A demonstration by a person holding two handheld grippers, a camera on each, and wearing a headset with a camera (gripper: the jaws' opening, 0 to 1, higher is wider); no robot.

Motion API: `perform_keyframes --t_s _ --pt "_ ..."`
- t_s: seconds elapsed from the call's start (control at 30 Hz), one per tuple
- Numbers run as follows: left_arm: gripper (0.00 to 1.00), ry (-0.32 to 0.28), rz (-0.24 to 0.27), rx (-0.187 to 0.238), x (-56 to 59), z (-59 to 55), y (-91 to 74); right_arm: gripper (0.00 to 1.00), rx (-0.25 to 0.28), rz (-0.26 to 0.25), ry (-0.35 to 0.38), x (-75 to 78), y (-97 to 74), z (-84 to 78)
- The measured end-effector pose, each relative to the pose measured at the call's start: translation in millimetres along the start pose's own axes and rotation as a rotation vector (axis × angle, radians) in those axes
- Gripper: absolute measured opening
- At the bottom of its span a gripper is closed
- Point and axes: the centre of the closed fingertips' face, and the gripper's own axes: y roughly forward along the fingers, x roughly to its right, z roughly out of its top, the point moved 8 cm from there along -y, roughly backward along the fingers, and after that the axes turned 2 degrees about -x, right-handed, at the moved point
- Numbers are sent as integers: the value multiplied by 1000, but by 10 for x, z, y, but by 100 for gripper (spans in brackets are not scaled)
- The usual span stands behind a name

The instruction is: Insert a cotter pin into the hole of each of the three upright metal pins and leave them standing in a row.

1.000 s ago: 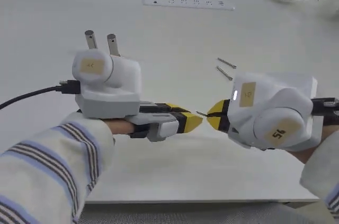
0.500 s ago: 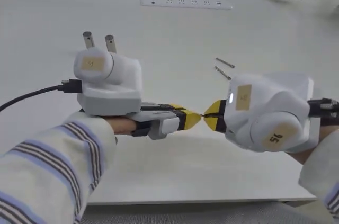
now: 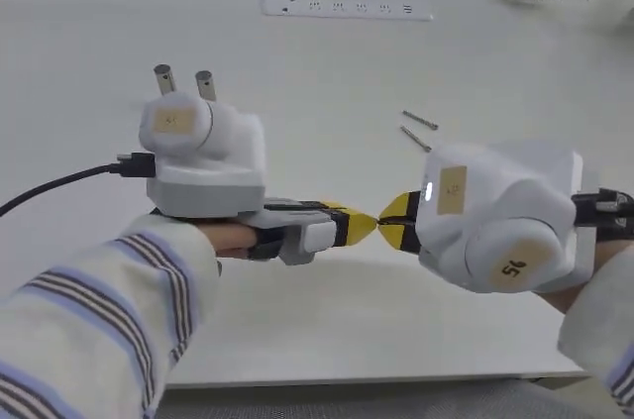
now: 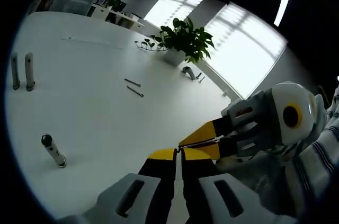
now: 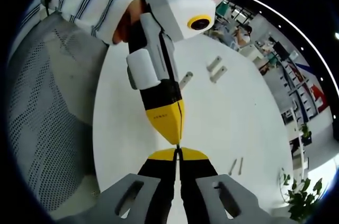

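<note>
Both pairs of my jaws are clenched. The yellow tips of my left gripper point(image 3: 363, 228) and my right gripper point(image 3: 393, 226) meet nose to nose above the near part of the white workbench point(image 3: 327, 320). In the gripper views a thin sliver of metal shows right where they meet. I take it for a cotter pin, but it is too small for me to tell which pair grips it. Two more slim grey cotter pins point(image 3: 421, 121) lie loose on the bench, well apart from my tips. Two short upright steel pins point(image 3: 206, 84) stand side by side beyond my left gripper. The third steel pin point(image 4: 53, 151), with a rounded dark head, stands nearer and apart from that pair. I see no cotter pin through any of them, though the holes are too small to make out. I judge the task barely begun: all three insertions are left, and the third pin has yet to join the row.
</note>
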Motion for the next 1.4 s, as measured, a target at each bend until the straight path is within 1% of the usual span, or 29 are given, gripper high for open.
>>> perform_keyframes --t_s 0.1,0.37,0.5,0.7,1.13,1.23,1.4 --pt "1 -17 -2 -4 2 -4 -2 2 1 1 -1 -4 -1 -2" --pt "1 -23 -21 -22 3 -20 -26 2 18 15 0 -33 -9 7" --pt "0 -51 -25 -38 -5 -27 -43 2 21 20 -3 -46 -5 14" --pt "0 -65 -26 -49 -9 -27 -67 2 28 26 -16 -52 1 35" --pt "0 -63 -29 -48 -4 -11 -95 2 43 29 -29 -44 -13 52" --pt "0 -53 -32 -50 -1 -7 -106 2 50 30 -28 -48 -20 56" --pt "0 -53 -34 -46 -1 2 -126 2 64 30 -28 -44 -26 69"
